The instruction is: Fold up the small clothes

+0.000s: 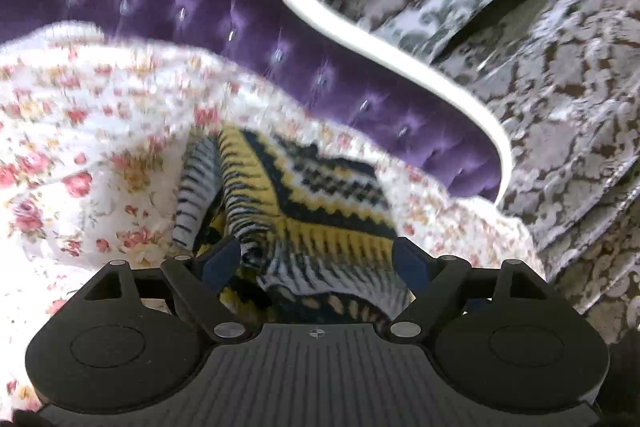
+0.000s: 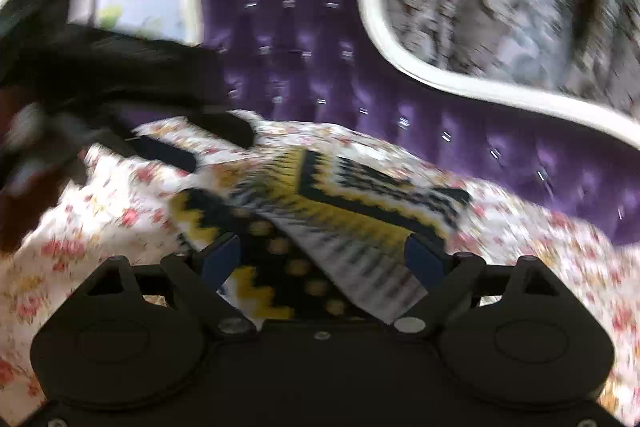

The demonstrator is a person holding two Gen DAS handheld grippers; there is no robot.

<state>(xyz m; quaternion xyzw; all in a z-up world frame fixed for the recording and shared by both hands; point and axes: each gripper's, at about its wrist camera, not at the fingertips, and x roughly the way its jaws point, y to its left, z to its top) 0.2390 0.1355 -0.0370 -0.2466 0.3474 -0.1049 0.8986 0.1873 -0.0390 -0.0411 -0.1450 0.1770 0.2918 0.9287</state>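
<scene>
A small knitted garment [image 1: 312, 203] in yellow, black and white zigzag bands lies crumpled on a floral sheet [image 1: 80, 131]. My left gripper [image 1: 316, 263] hangs just above its near edge, open; the blue pads [image 1: 222, 263] stand wide apart and do not press the knit. In the right wrist view the same garment [image 2: 344, 211] lies partly folded over, with a dotted black patch in front. My right gripper [image 2: 323, 261] is open over that near edge, nothing clamped. A dark blurred shape at the left, the left gripper [image 2: 168, 151], hovers over the sheet.
The sheet covers the seat of a purple tufted sofa [image 2: 304, 39] with a curved white frame [image 2: 400, 43]. Behind it is a patterned grey-brown carpet [image 1: 540, 75]. Both views are motion-blurred.
</scene>
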